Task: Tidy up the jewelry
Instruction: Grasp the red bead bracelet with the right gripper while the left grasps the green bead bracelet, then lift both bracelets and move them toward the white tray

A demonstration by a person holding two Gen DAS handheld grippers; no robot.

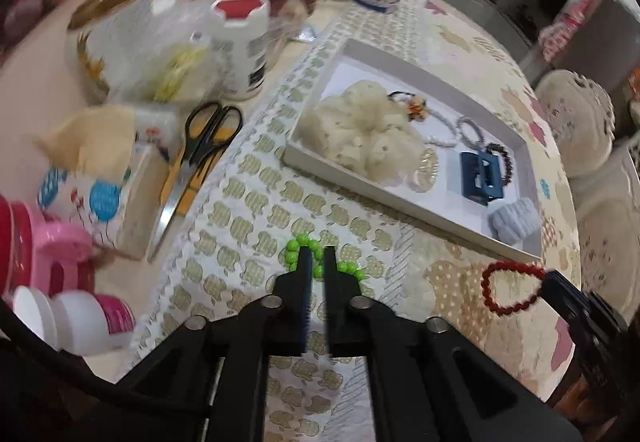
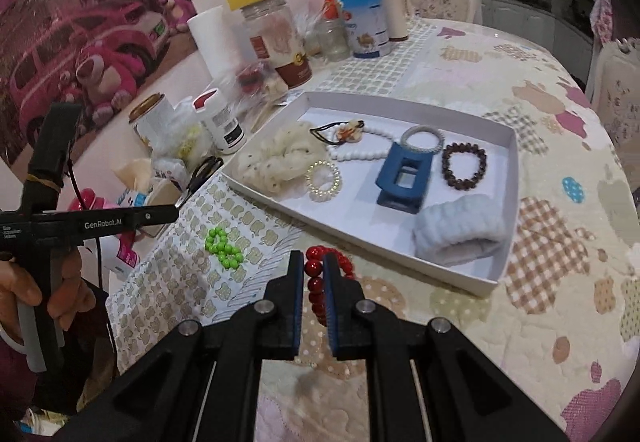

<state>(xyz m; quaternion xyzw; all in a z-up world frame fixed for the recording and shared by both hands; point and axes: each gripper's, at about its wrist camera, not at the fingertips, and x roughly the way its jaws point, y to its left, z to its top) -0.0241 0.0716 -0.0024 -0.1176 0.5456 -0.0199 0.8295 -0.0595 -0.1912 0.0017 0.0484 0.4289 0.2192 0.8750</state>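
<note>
A white tray [image 2: 508, 201] on the patterned cloth holds a cream scrunchie [image 2: 276, 157], a blue hair claw [image 2: 404, 177], a dark bead bracelet [image 2: 464, 161], white beads, a pale spiral tie and a light blue wristband [image 2: 460, 234]. A green bead bracelet [image 2: 222, 242] lies on the cloth left of the tray; in the left wrist view my left gripper [image 1: 318, 254] stands over it [image 1: 308, 244], jaws narrowly apart with beads between and around them. My right gripper [image 2: 314, 262] is shut on a red bead bracelet [image 2: 316, 274], which also shows in the left wrist view [image 1: 508, 288].
Scissors [image 1: 200, 161], jars, a white bottle with a red cap [image 1: 244, 45], a tissue box and pink containers crowd the table's left side. Cans and jars [image 2: 276, 33] stand behind the tray. Chairs stand beyond the far right edge.
</note>
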